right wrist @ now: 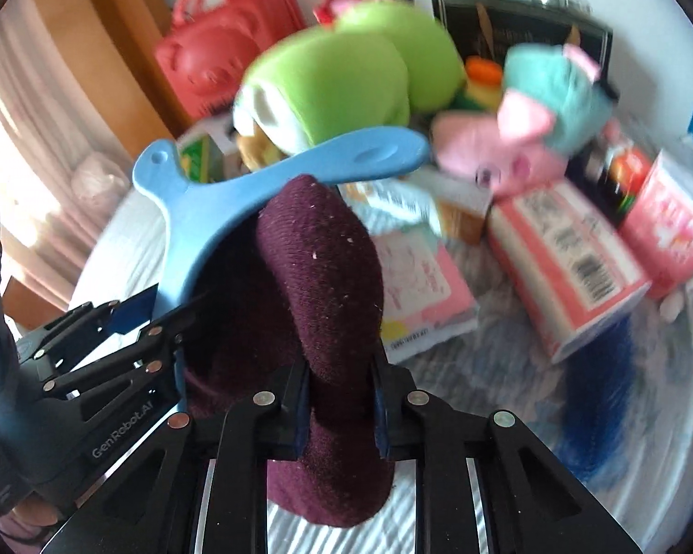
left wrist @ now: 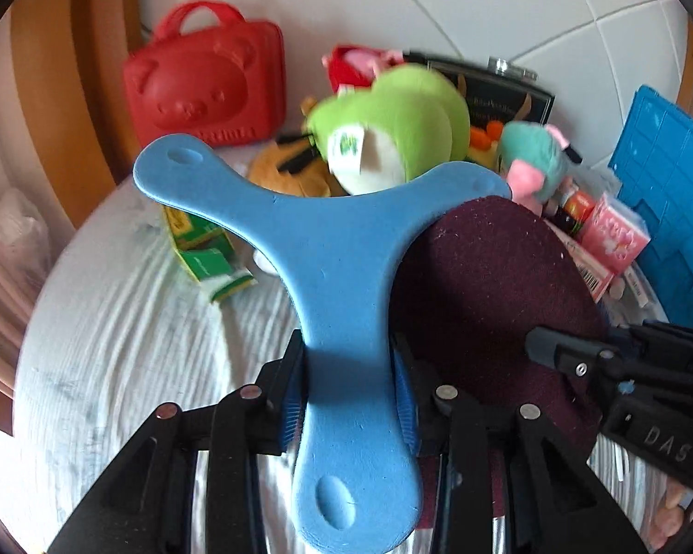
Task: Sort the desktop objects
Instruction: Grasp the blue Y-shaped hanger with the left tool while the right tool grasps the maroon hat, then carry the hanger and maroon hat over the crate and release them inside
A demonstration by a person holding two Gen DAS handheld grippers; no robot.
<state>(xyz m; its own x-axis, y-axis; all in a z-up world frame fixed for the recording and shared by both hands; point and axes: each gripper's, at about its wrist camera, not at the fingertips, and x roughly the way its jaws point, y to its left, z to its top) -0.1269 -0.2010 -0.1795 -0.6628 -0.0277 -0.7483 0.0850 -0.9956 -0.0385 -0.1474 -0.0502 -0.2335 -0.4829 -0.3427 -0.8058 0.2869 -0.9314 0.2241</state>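
Observation:
My left gripper is shut on a blue three-armed foam boomerang, held above the white cloth. The boomerang also shows in the right wrist view, with the left gripper at lower left. My right gripper is shut on a dark maroon knitted hat. In the left wrist view the hat hangs right beside the boomerang, and the right gripper enters from the right.
A pile lies behind: green plush, teal-pink plush, brown plush, red bear case, black flask, green carton, pink boxes, blue tray. Wooden frame at left.

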